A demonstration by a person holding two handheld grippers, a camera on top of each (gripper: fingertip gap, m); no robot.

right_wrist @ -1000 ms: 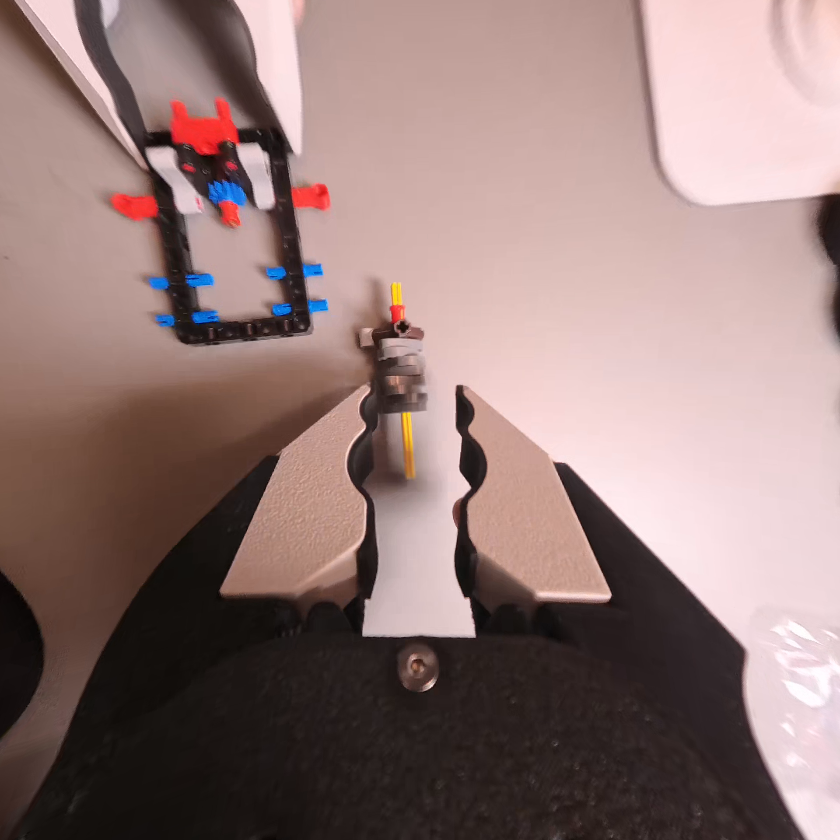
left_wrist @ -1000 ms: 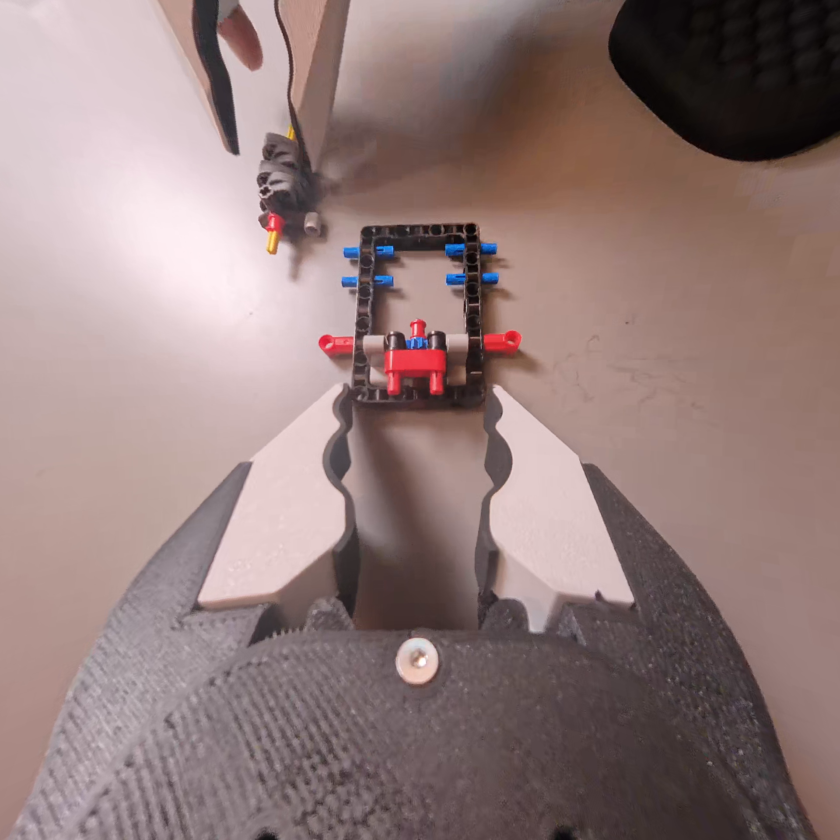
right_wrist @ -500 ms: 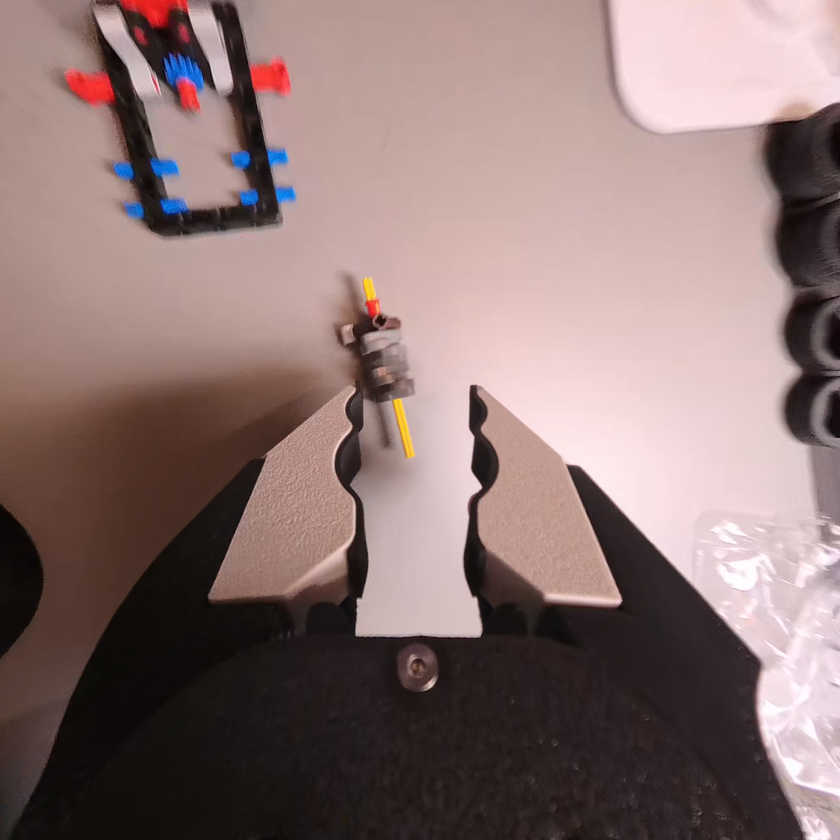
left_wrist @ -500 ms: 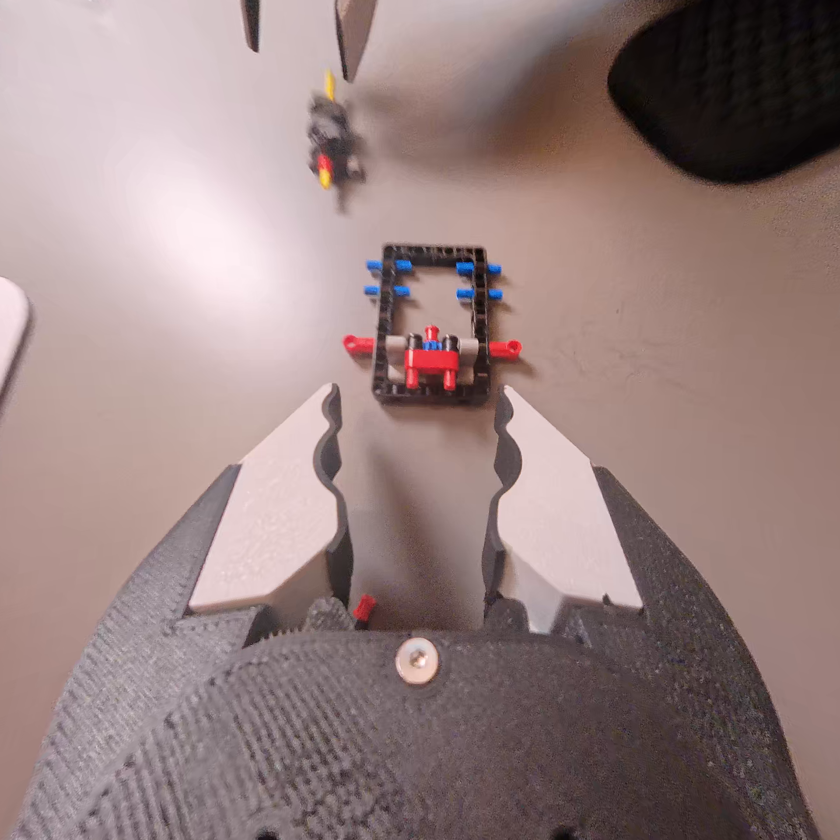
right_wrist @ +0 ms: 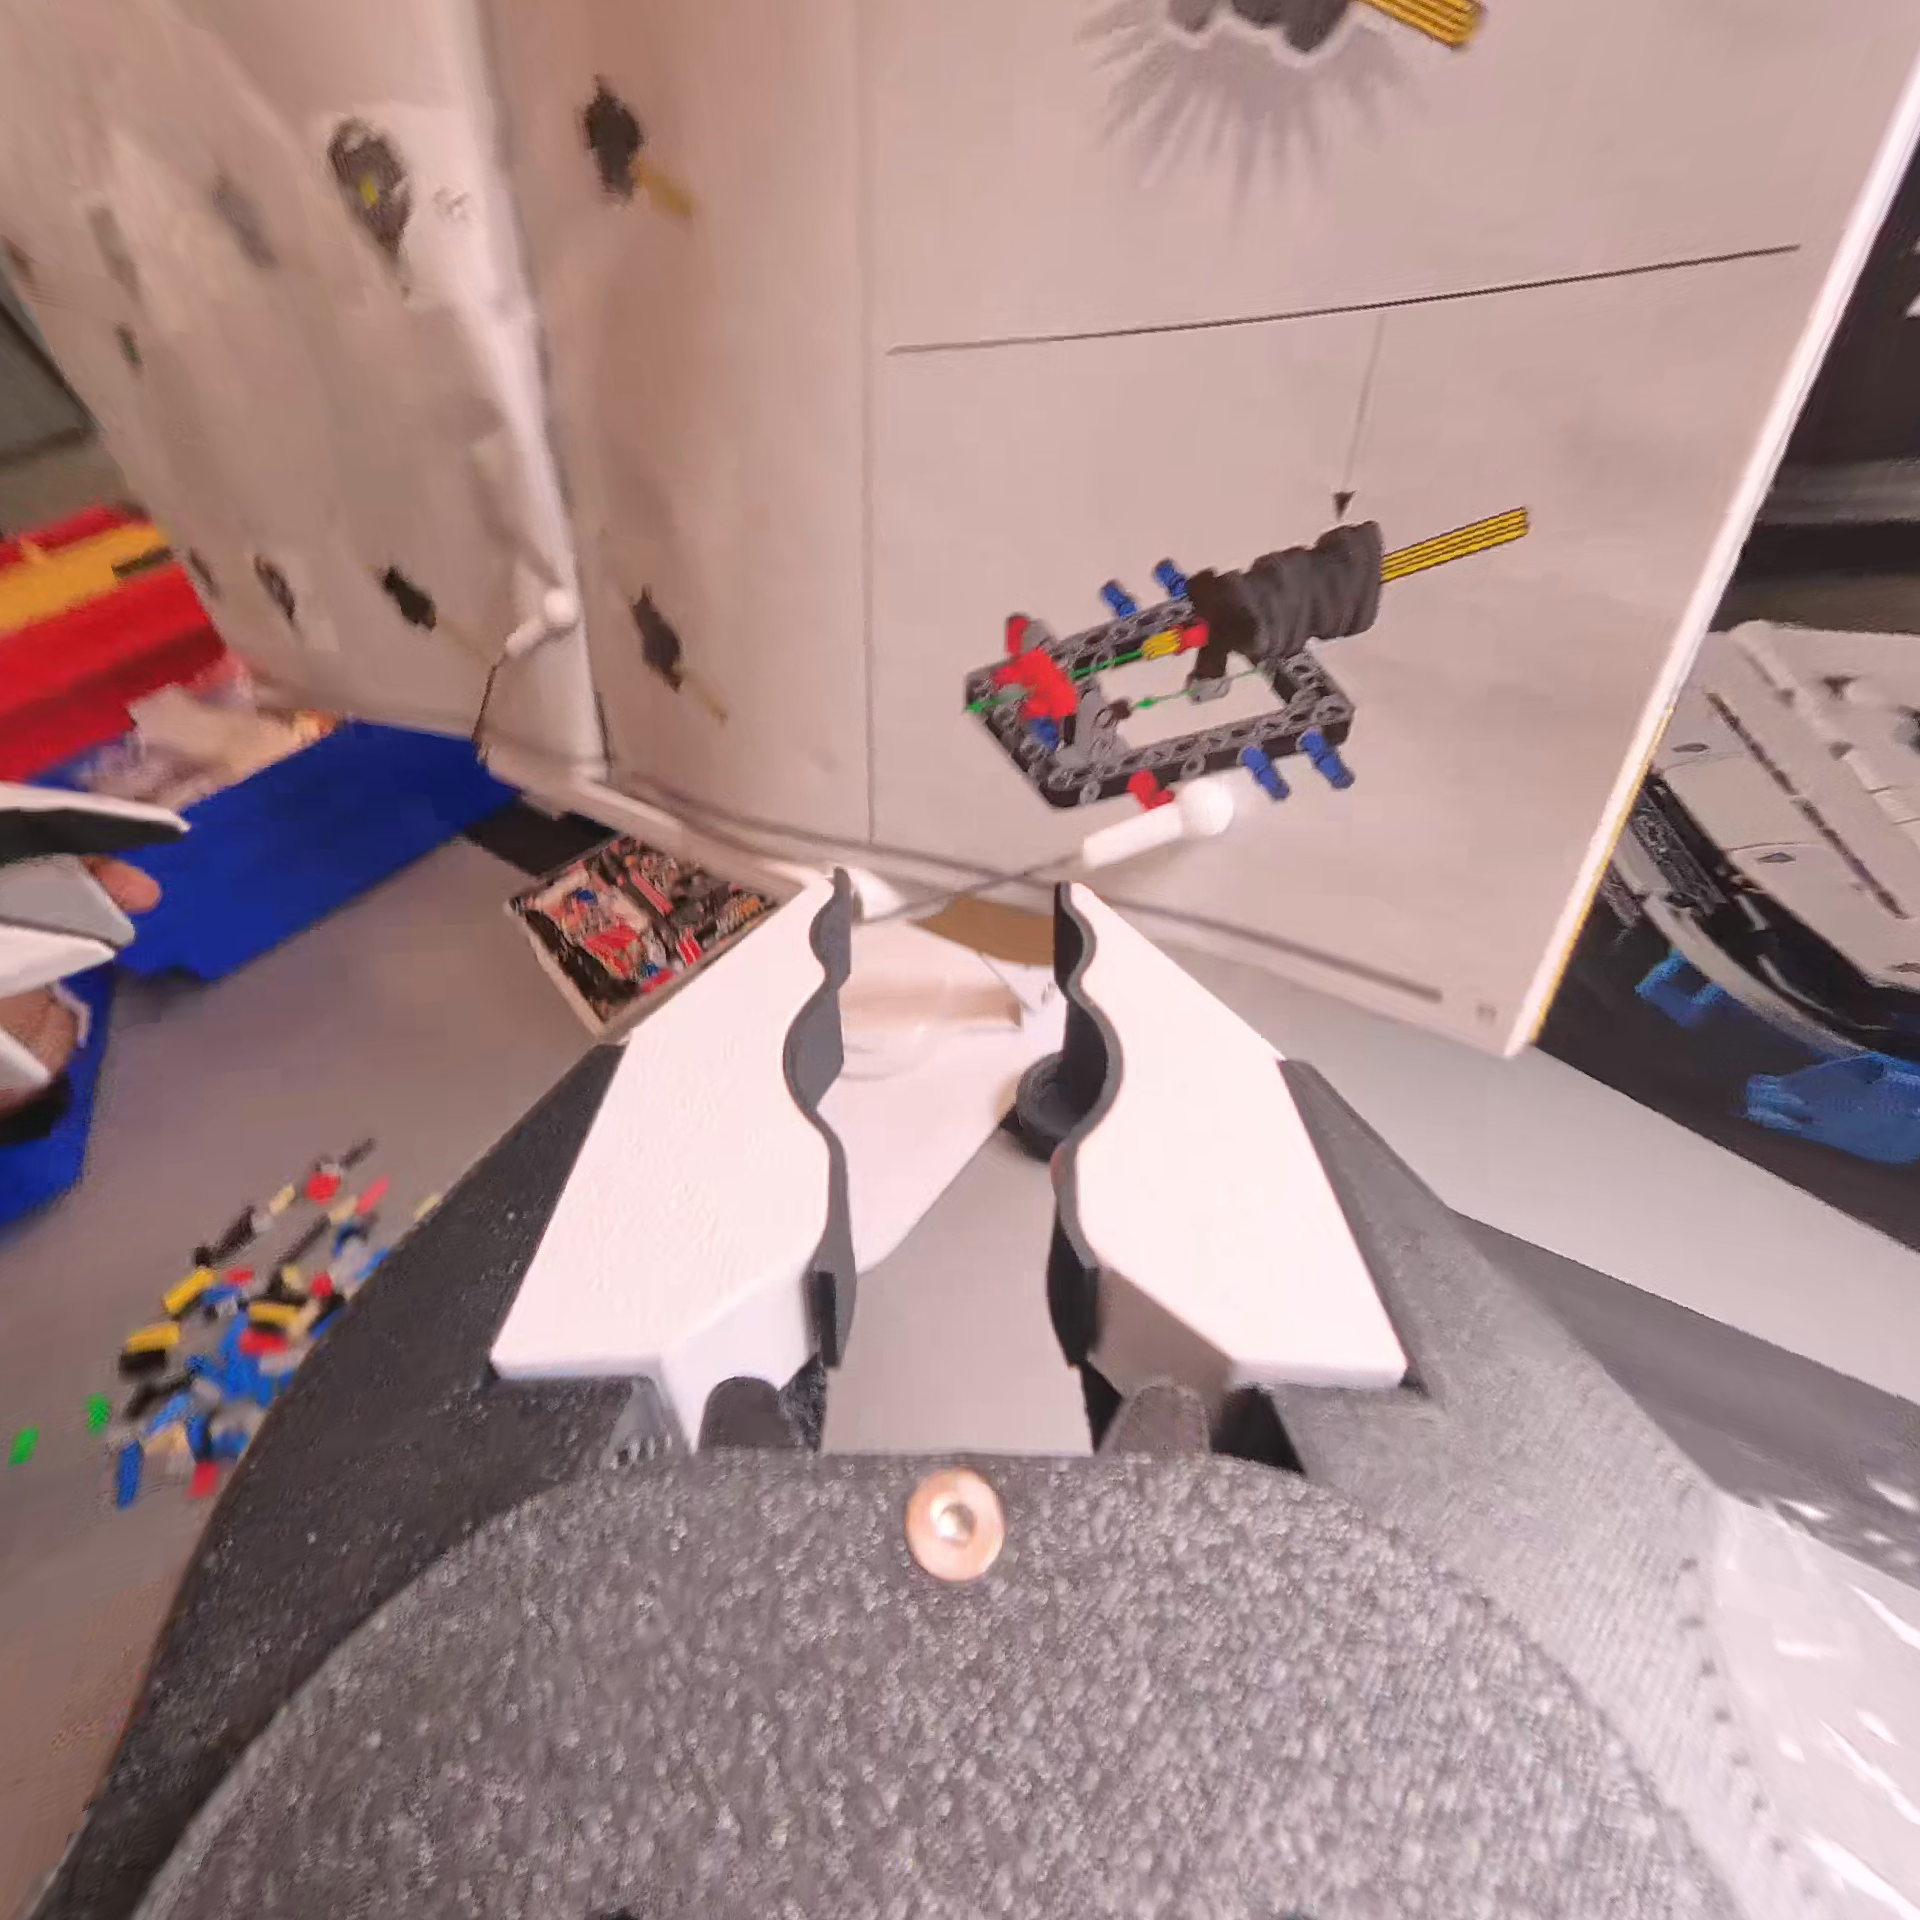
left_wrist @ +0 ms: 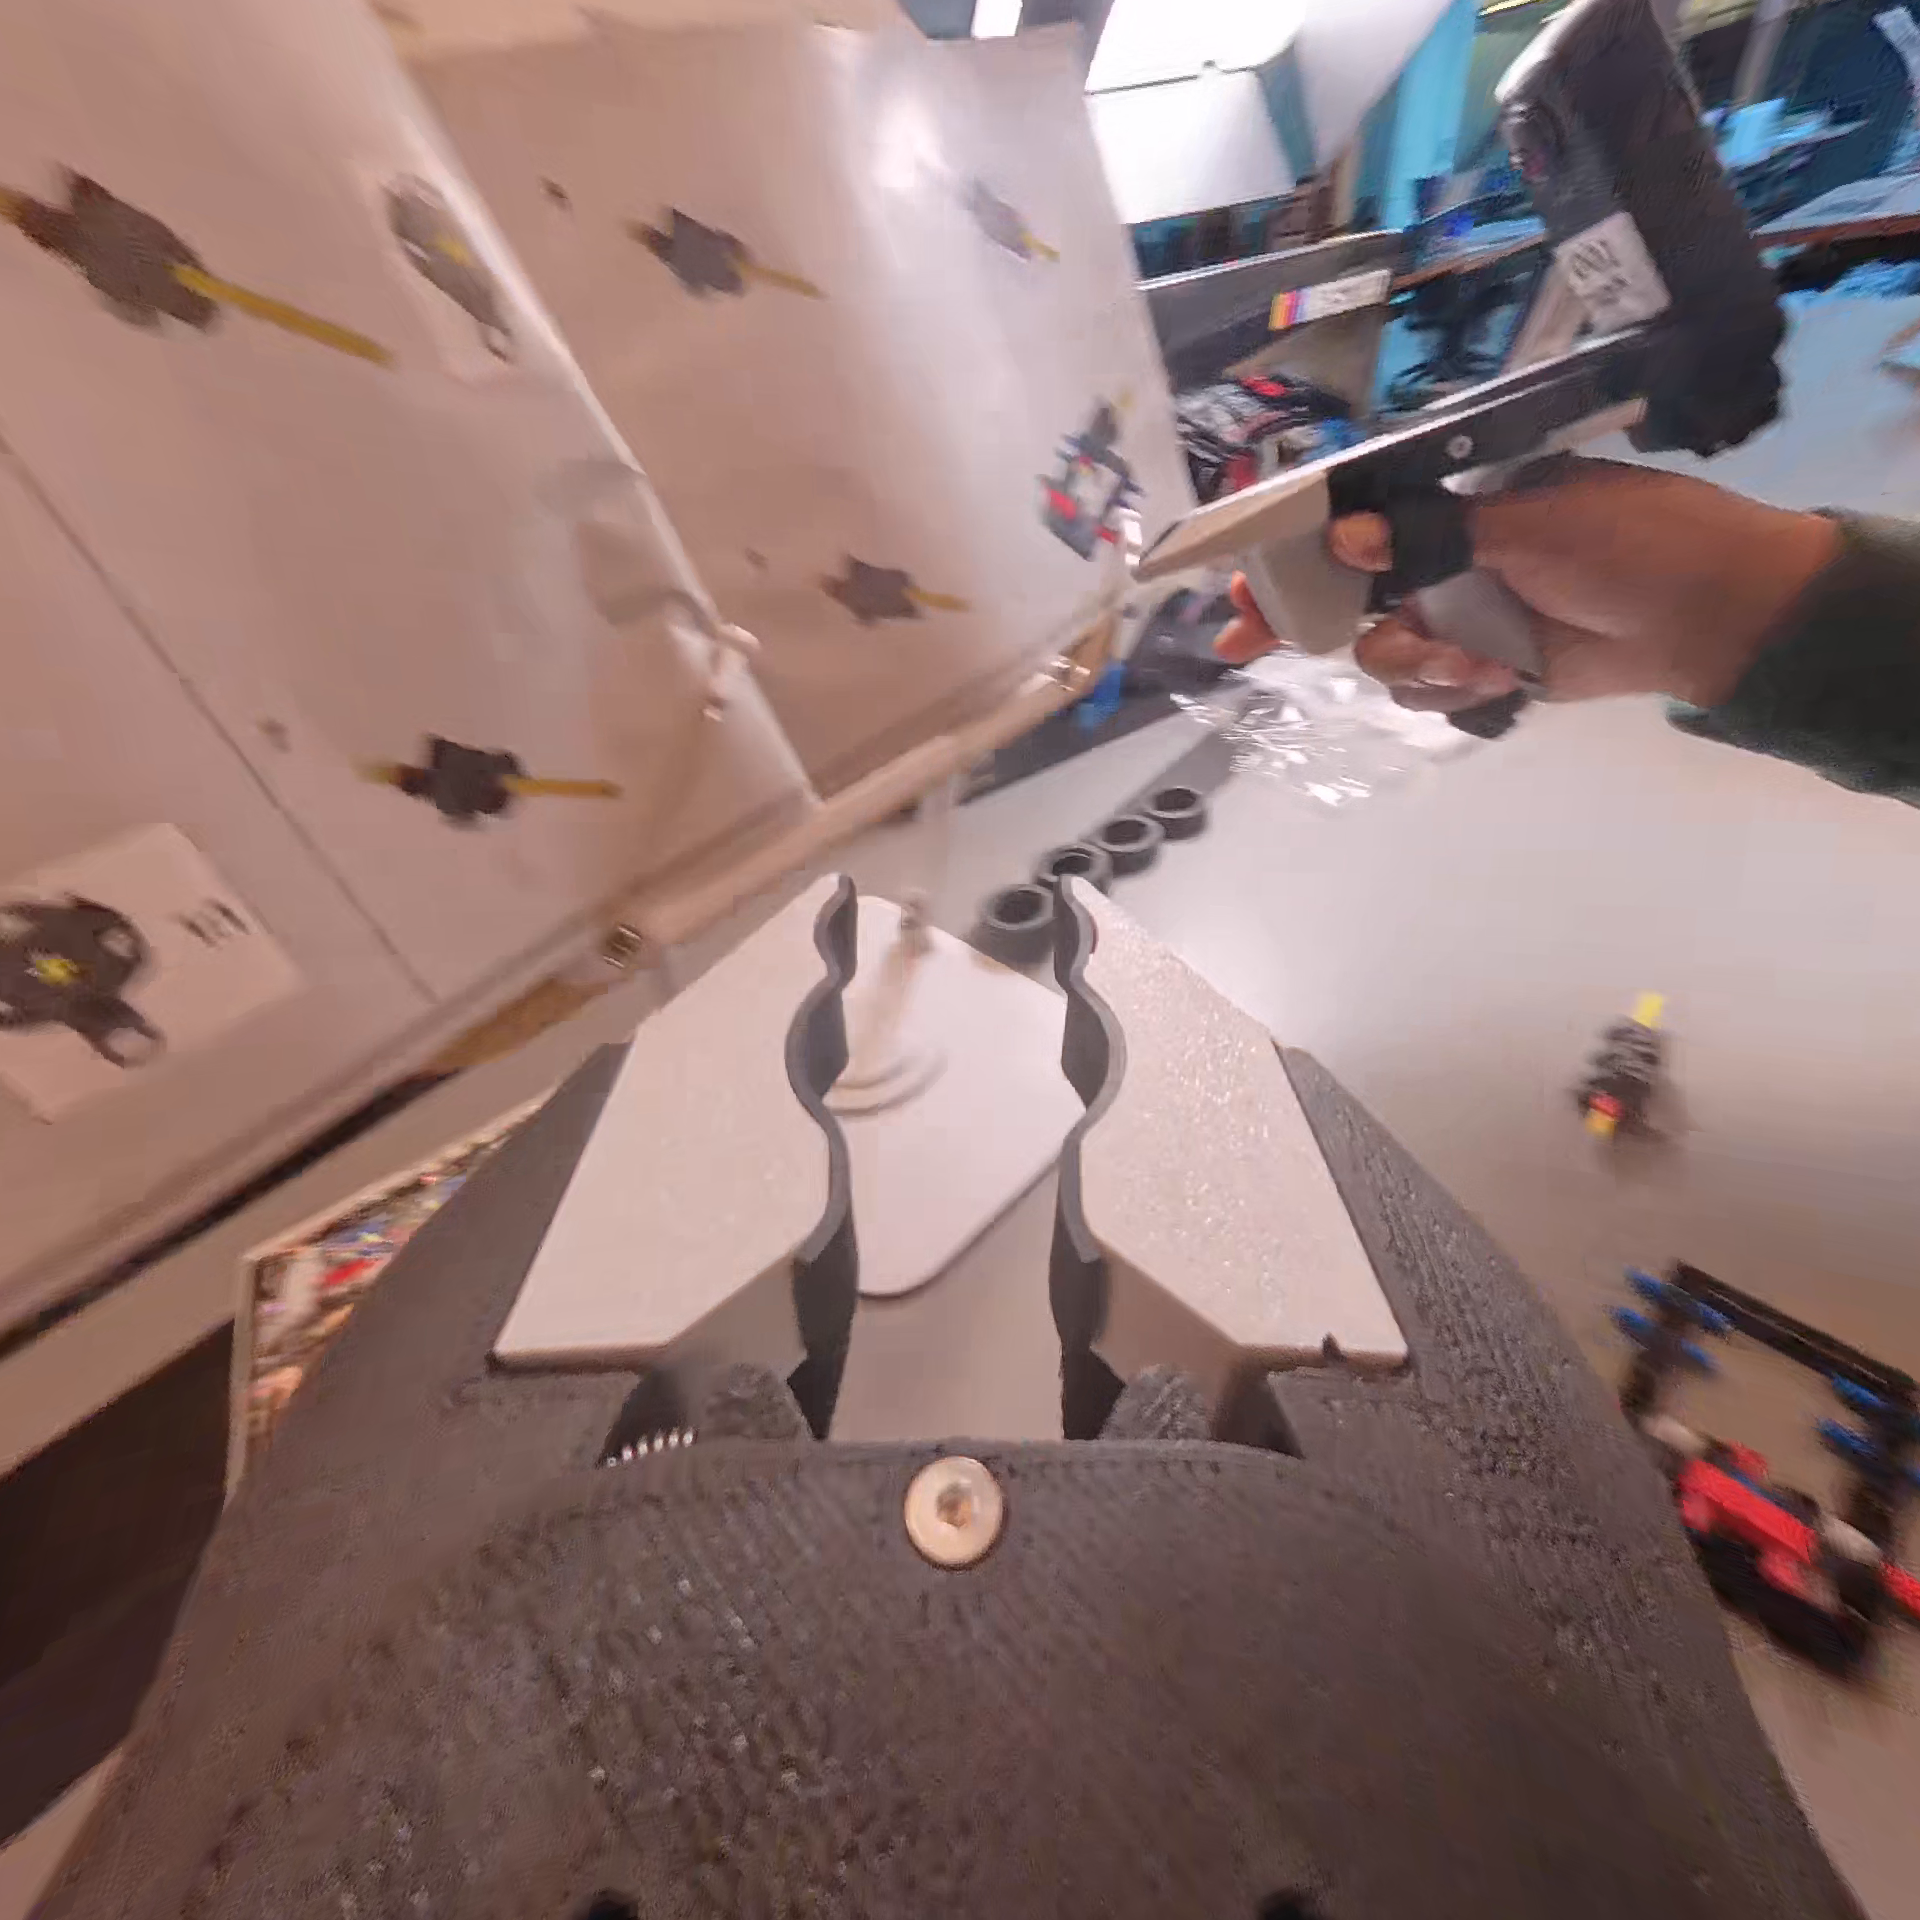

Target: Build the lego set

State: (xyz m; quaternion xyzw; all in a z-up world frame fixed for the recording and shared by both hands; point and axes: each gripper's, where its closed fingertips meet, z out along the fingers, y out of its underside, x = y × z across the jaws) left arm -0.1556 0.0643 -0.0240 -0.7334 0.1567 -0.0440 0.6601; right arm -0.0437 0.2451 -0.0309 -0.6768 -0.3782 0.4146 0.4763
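The black lego frame [left_wrist: 1787, 1455] with blue pins and a red piece lies on the table at the lower right of the left wrist view. The small grey gear stack on a yellow axle [left_wrist: 1621, 1070] lies beyond it. My left gripper [left_wrist: 951, 904] is open and empty, raised and pointing at the open instruction booklet [left_wrist: 520, 468] on its stand. My right gripper [right_wrist: 951, 904] is open and empty and faces a booklet page showing the frame drawing [right_wrist: 1164, 675]. It also shows in the left wrist view [left_wrist: 1299, 520], held in a hand.
A row of black tyres [left_wrist: 1091, 862] and a clear plastic bag [left_wrist: 1299, 727] lie behind the stand's white base [right_wrist: 914, 1091]. A pile of loose small pieces [right_wrist: 239, 1340], a blue bin [right_wrist: 291, 831] and a printed box [right_wrist: 634, 925] sit at the left. About 20 cm separates my left fingertips from my right.
Both grippers have lifted off the table and tilted up, away from the frame and the gear stack, and now face the booklet. Both stay open.
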